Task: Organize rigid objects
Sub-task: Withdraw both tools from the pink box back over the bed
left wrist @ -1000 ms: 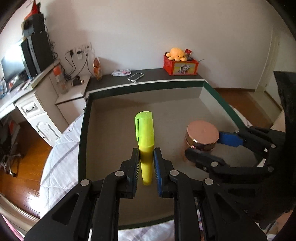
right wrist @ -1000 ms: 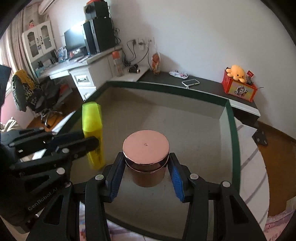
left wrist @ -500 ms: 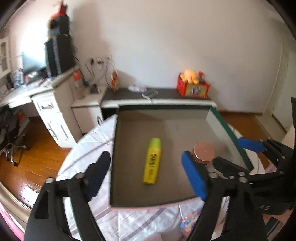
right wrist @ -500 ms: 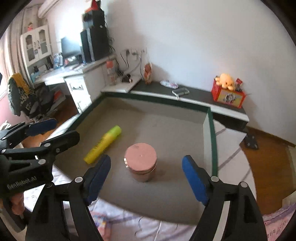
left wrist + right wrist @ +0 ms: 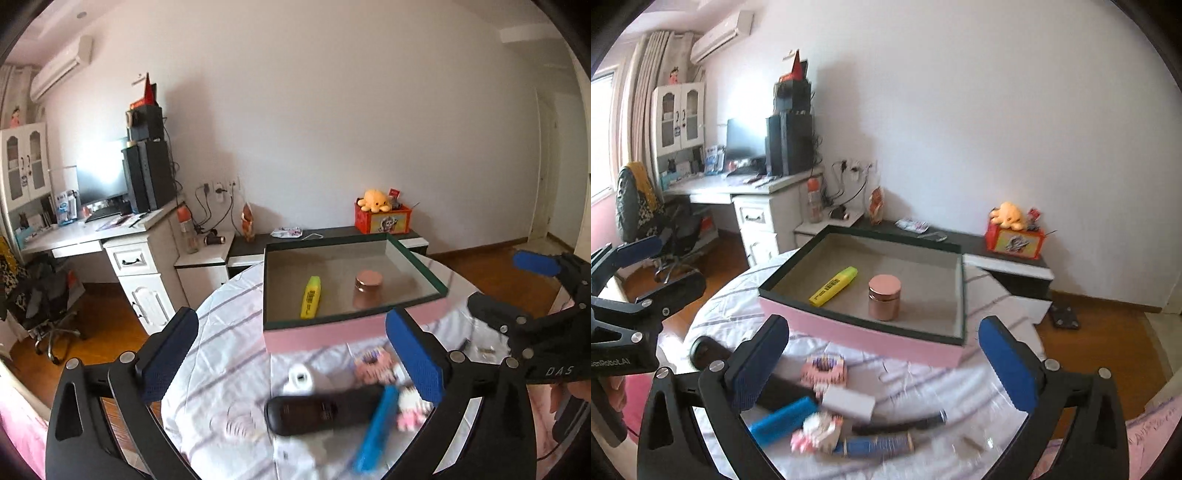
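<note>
Both claws hang spread wide above the round table [image 5: 923, 373], pinching nothing. The left claw [image 5: 291, 354] has its blue pads [image 5: 166, 354] far apart; ahead of it, beyond the pads, sits the pink box [image 5: 332, 332] with dark green rim. Inside the box, the yellow highlighter [image 5: 311, 297] lies flat, ahead and slightly left of the claw's middle, and the copper jar [image 5: 367, 282] stands upright ahead and to the right; the two are apart, not touching. Just under the left claw, between its pads, lie a black remote [image 5: 317, 410], a blue bar [image 5: 376, 424], a white roll [image 5: 301, 378] and a pink comb-like piece [image 5: 373, 363], all blurred.

The right claw [image 5: 882, 363] is likewise spread, pads [image 5: 1008, 365] well apart. Ahead of it the same box [image 5: 871, 338] holds the highlighter [image 5: 833, 286] ahead-left, lying at an angle, and the jar [image 5: 884, 297] ahead, near centre, lid on. Below and between its pads sit a white block [image 5: 849, 402], a blue tube [image 5: 783, 417], a pink toy [image 5: 816, 435] and a dark pen-like stick [image 5: 897, 424]. The left claw shows at the right claw's left edge [image 5: 646, 273], open too
</note>
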